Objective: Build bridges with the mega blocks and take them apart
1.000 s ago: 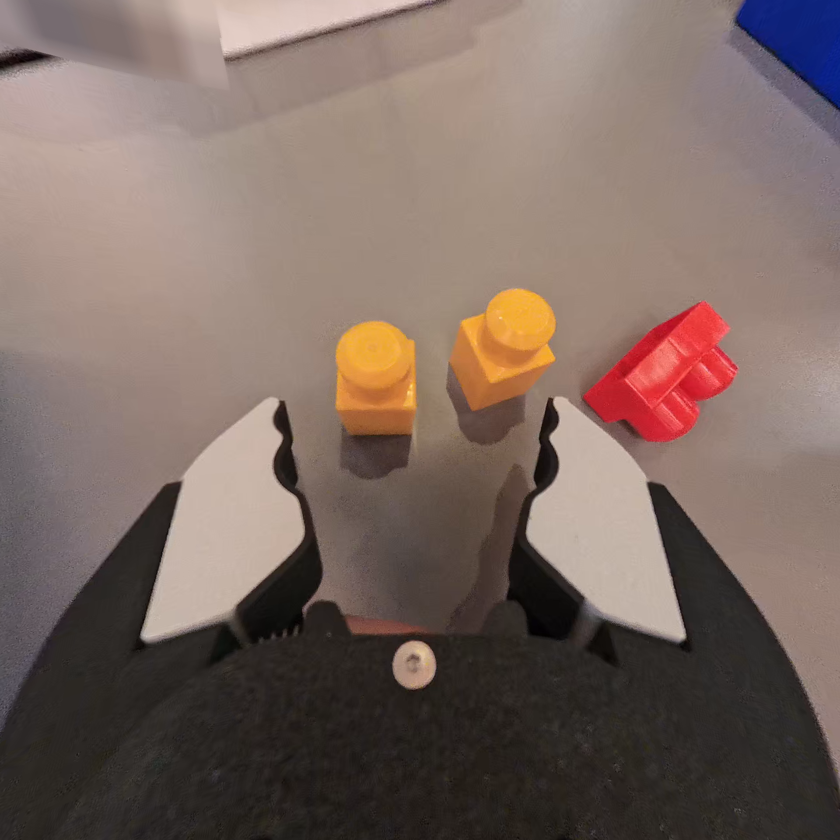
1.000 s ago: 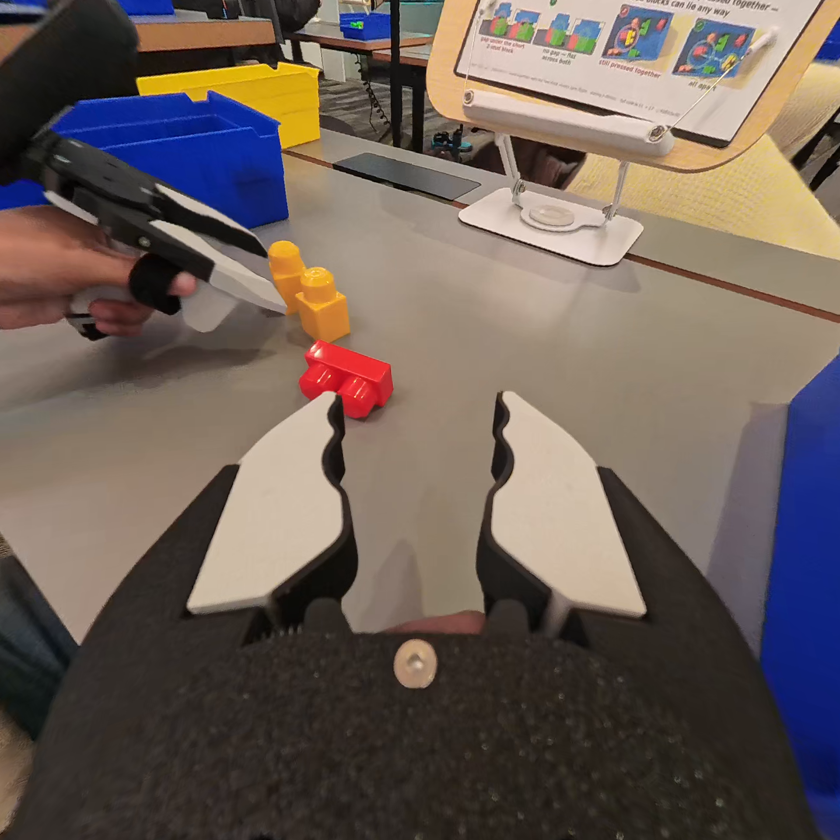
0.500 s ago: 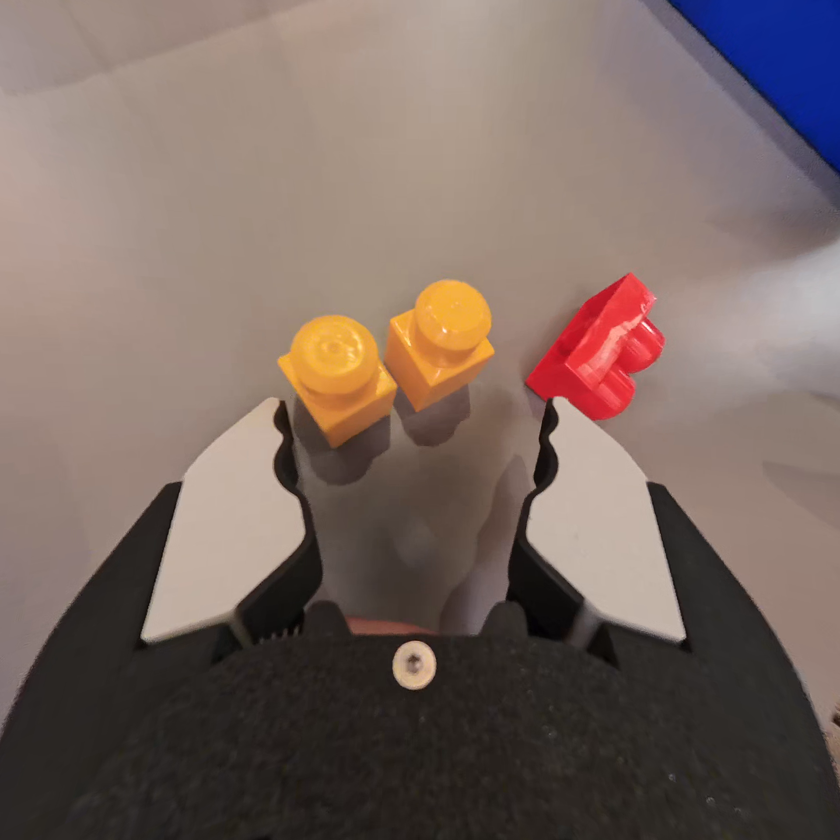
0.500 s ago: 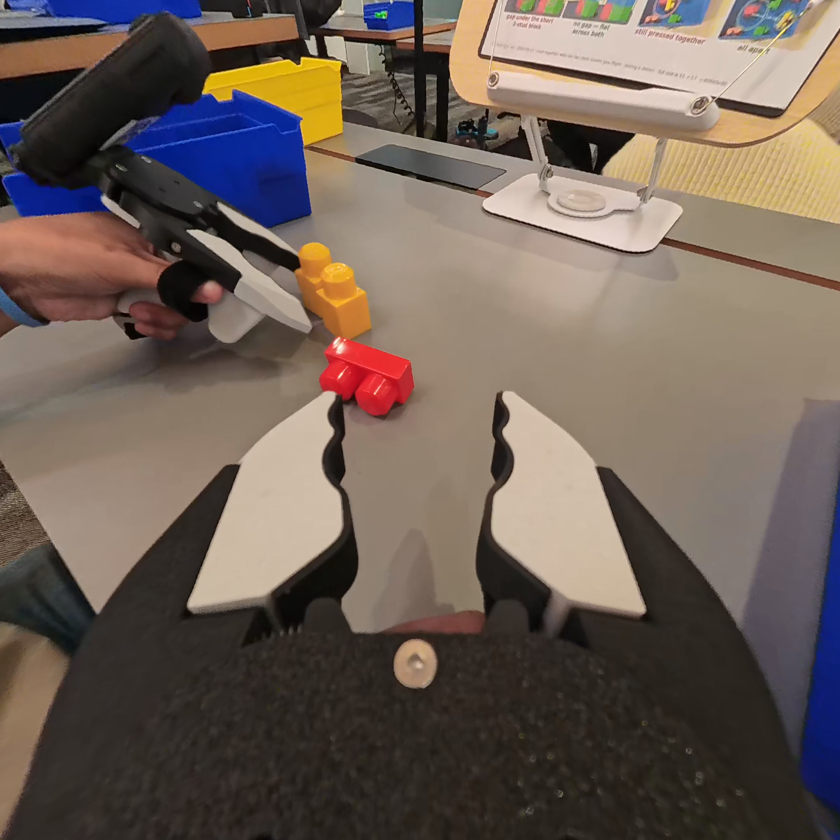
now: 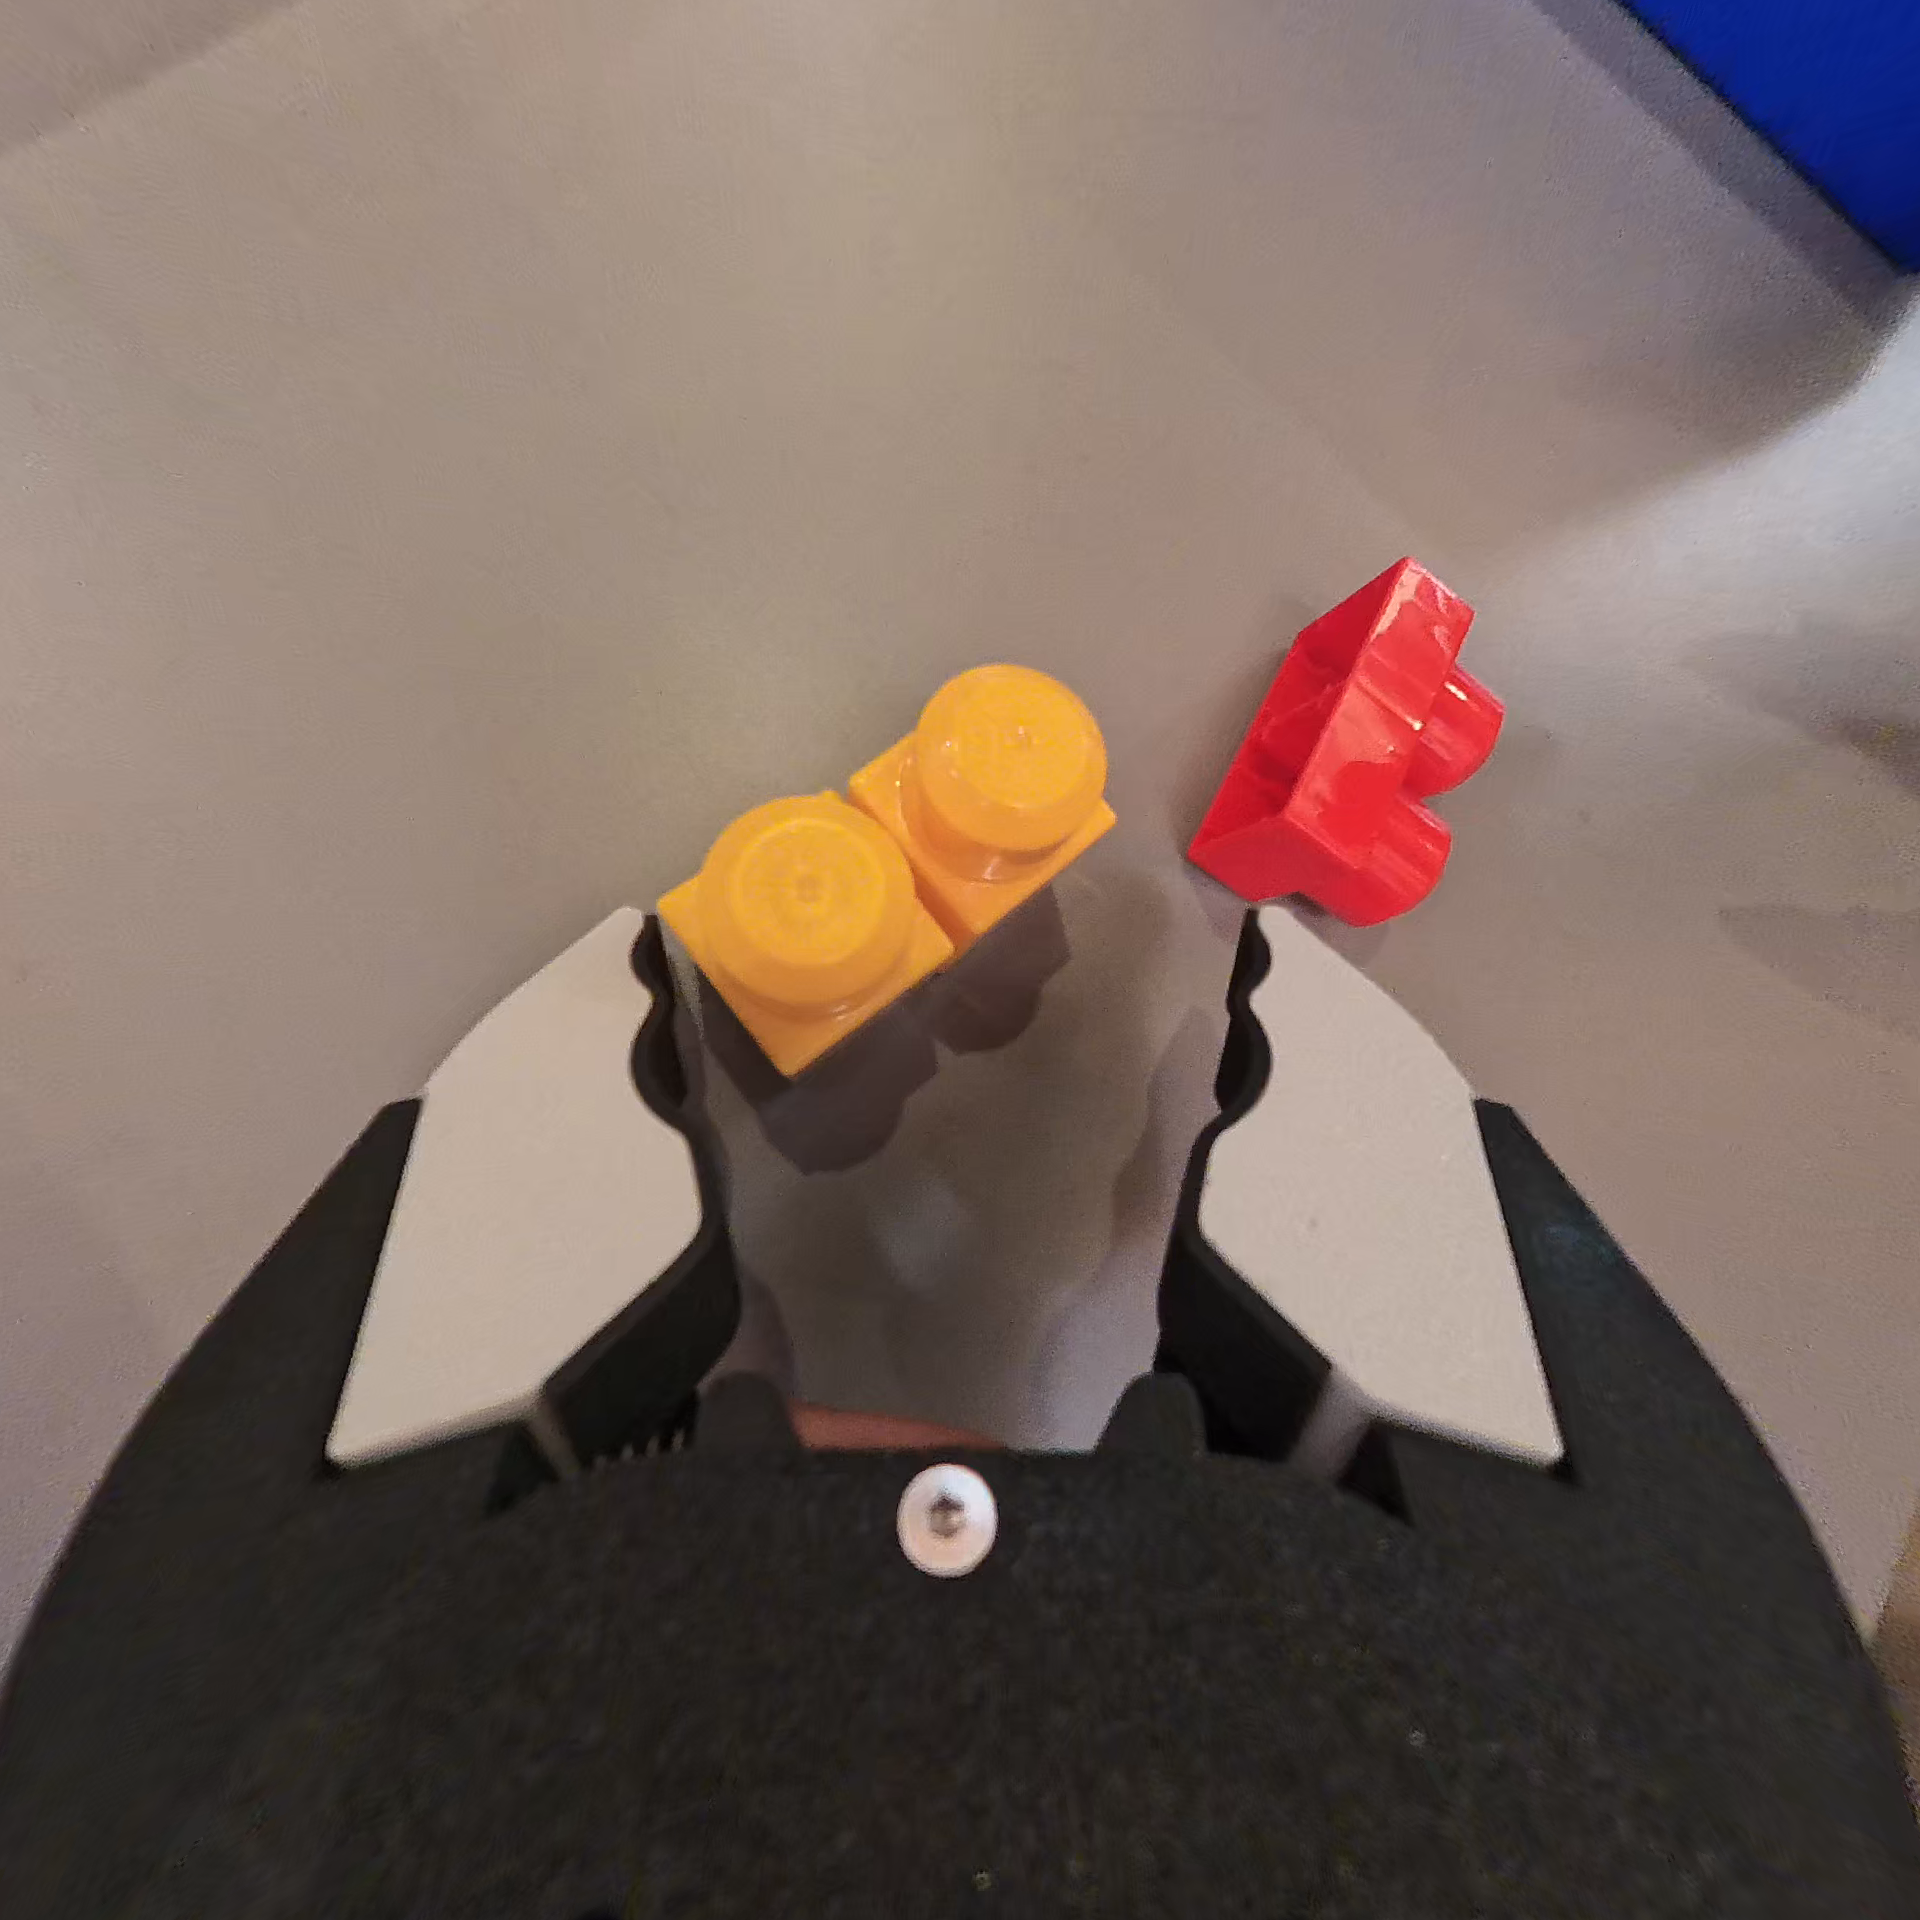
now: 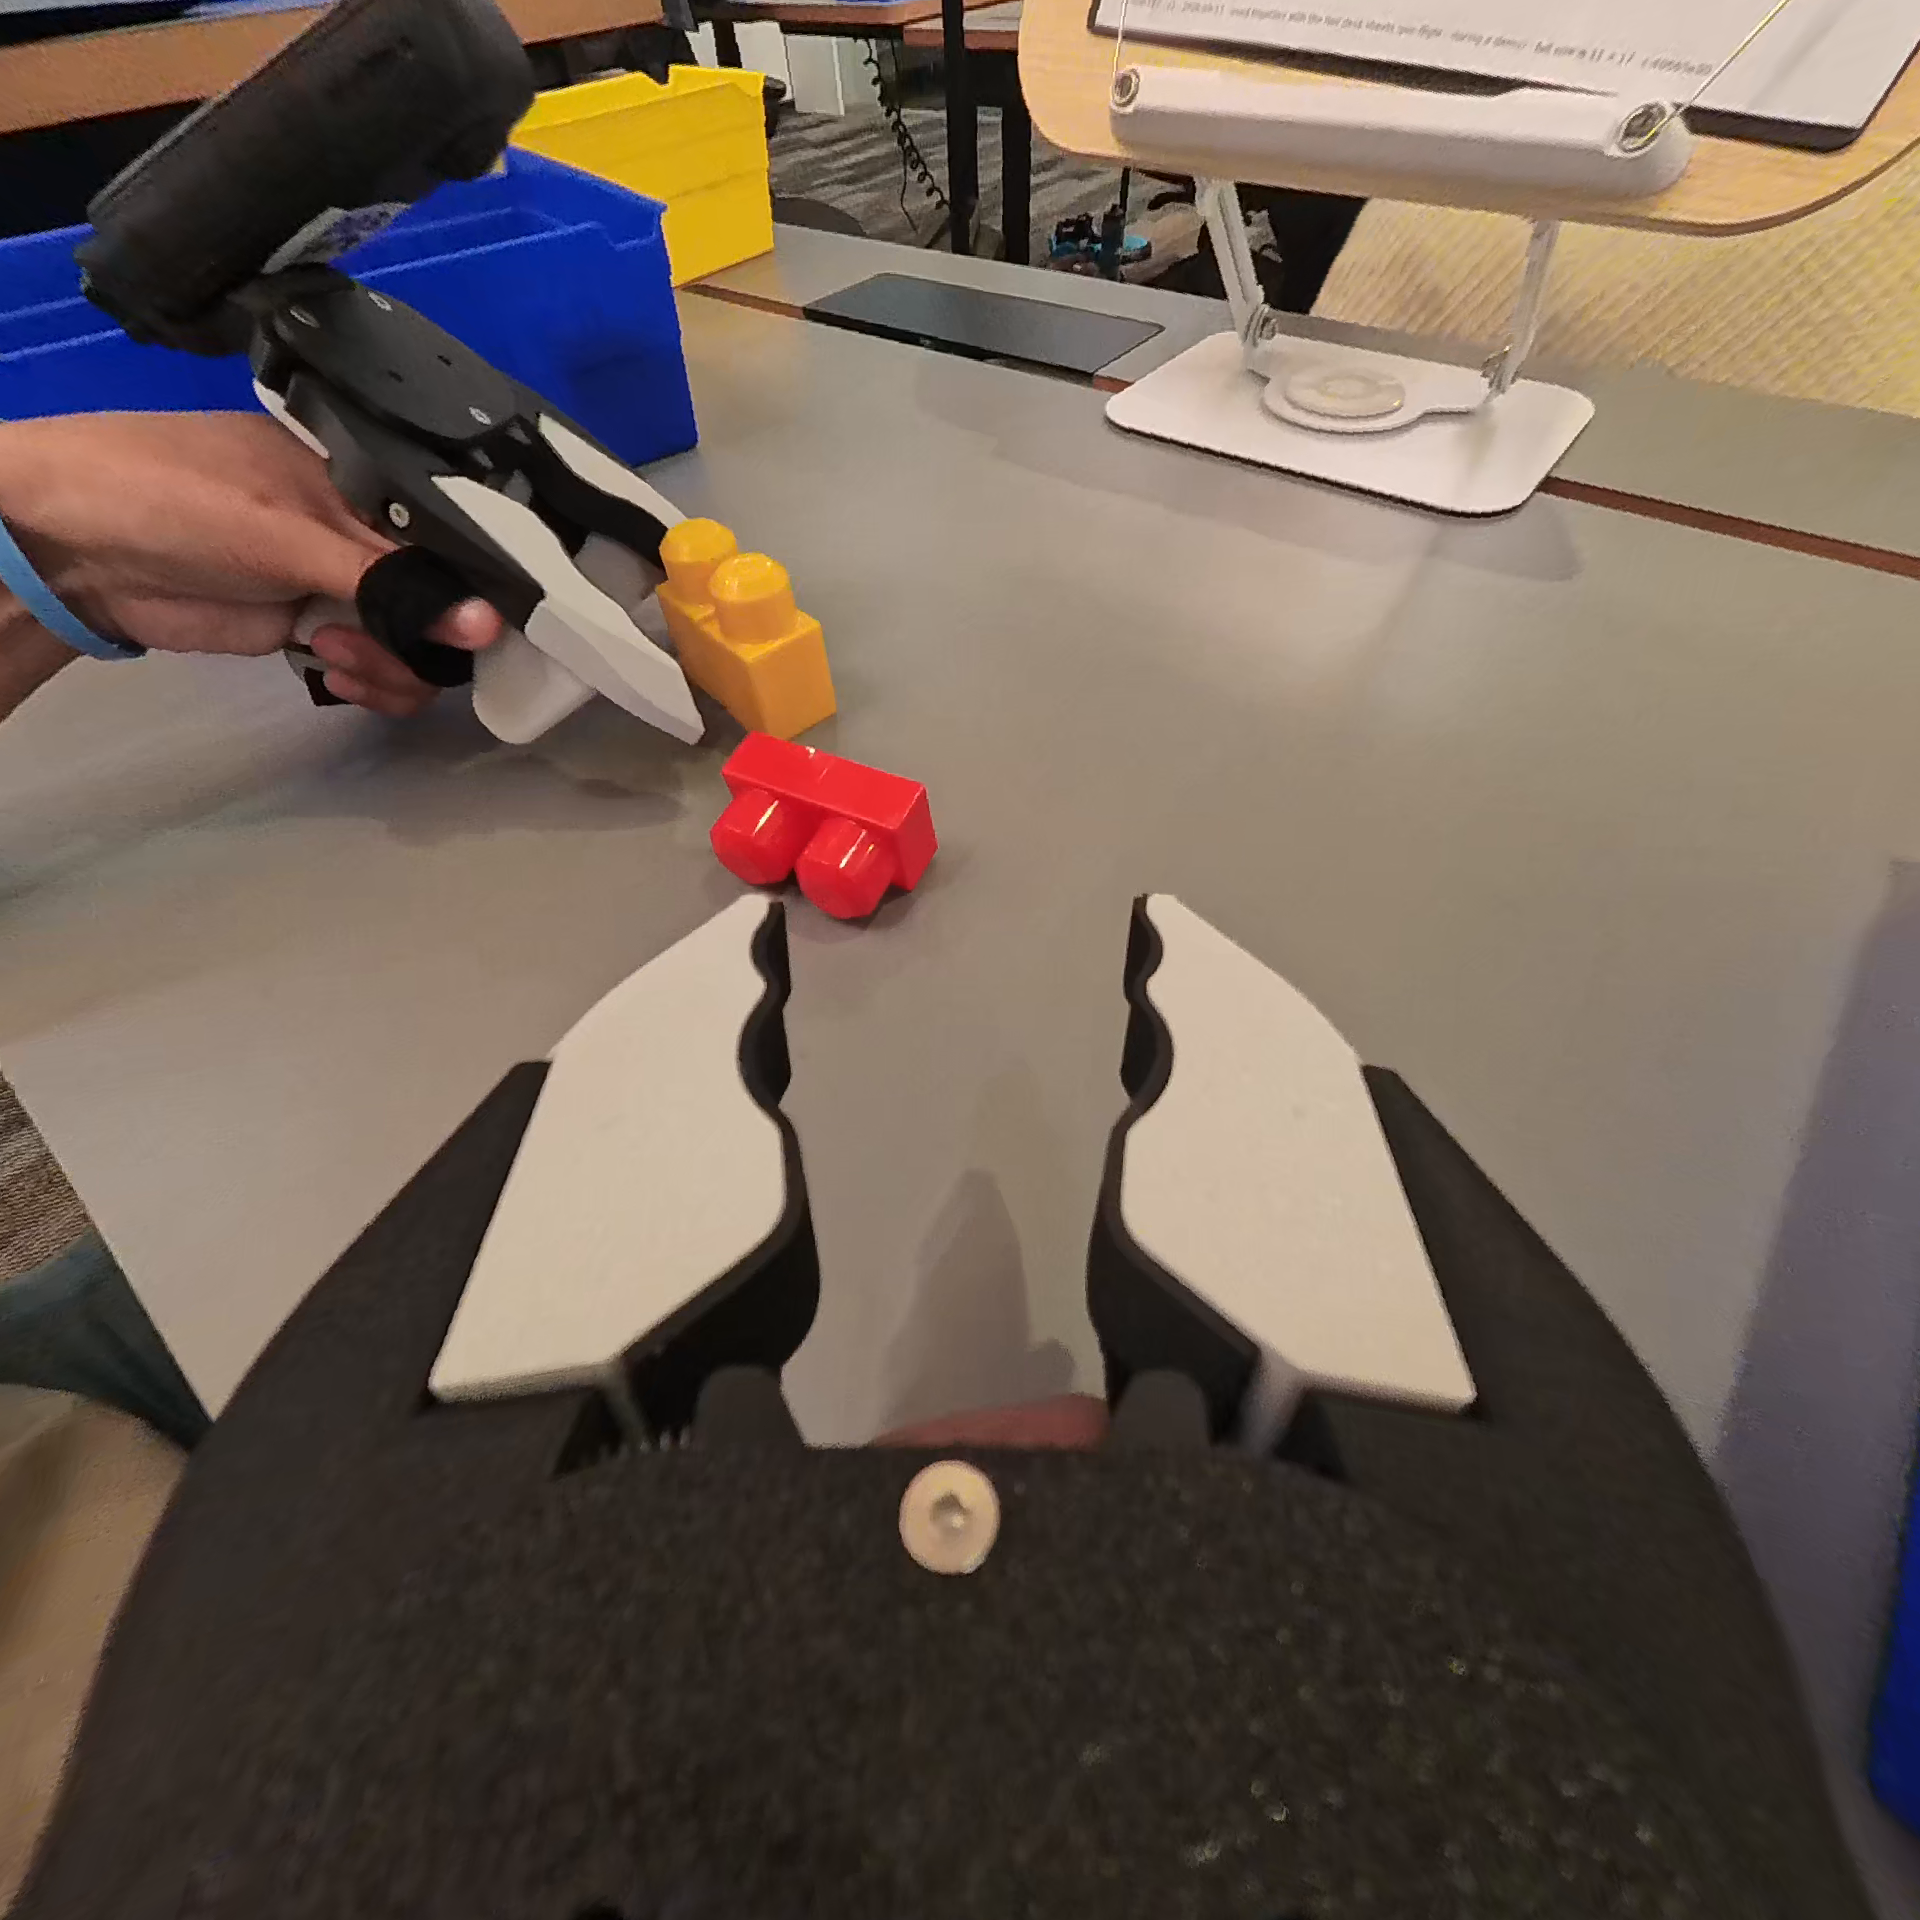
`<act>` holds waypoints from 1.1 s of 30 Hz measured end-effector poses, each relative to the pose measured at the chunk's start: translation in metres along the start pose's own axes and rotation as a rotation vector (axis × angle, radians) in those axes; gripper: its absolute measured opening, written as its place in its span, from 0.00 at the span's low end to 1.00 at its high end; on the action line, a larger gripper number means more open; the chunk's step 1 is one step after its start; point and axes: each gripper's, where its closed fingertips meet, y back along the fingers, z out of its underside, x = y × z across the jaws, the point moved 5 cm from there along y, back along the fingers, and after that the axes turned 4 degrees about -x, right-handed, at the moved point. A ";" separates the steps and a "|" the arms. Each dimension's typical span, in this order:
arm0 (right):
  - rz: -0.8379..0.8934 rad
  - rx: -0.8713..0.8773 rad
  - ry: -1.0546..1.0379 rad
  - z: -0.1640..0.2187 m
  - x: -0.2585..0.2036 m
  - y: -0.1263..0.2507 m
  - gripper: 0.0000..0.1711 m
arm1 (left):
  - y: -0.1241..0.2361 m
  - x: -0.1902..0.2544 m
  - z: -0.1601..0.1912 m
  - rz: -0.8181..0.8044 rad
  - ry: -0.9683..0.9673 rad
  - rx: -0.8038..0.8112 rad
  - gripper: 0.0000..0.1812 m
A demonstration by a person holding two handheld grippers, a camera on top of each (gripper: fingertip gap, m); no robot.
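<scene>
Left wrist view looks steeply down on the left tongs (image 5: 940,920), spread wide and empty, with two single-stud orange blocks just ahead of their tips. The nearer orange block (image 5: 805,930) sits against the inner edge of the left finger (image 5: 540,1174), and the farther orange block (image 5: 987,795) stands flush against it, both upright with studs up. That side-by-side pairing looks deliberate: two equal posts are what a bridge span rests on, though set this tight they leave no gap beneath, so I judge they may need spacing out. The two-stud red block (image 5: 1351,769) lies tipped on its side just right of the pair, close to the right fingertip but apart from it; its studs point sideways, so it must be righted before it can cap anything. In the right wrist view the right tongs (image 6: 956,909) are likewise spread and empty, held low over the worktop (image 6: 1299,748) with the red block (image 6: 826,826) just beyond their left tip, well placed to take it. A hand (image 6: 208,551) grips the left tongs (image 6: 665,675) there, angled down at the orange blocks (image 6: 748,644). A blue bin (image 6: 540,312) and a yellow bin (image 6: 675,156) stand toward the far left edge, a white document stand (image 6: 1351,416) at the far edge.
</scene>
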 end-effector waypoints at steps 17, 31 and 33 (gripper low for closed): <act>-0.009 -0.017 0.000 0.003 -0.001 -0.002 0.36 | 0.003 0.008 0.009 0.008 0.035 -0.014 0.55; -0.001 -0.061 0.046 0.005 -0.010 -0.006 0.37 | 0.014 0.026 0.027 0.026 0.059 0.051 0.53; -0.009 -0.060 0.046 0.005 -0.012 -0.008 0.37 | 0.012 0.032 0.027 0.030 0.040 0.046 0.53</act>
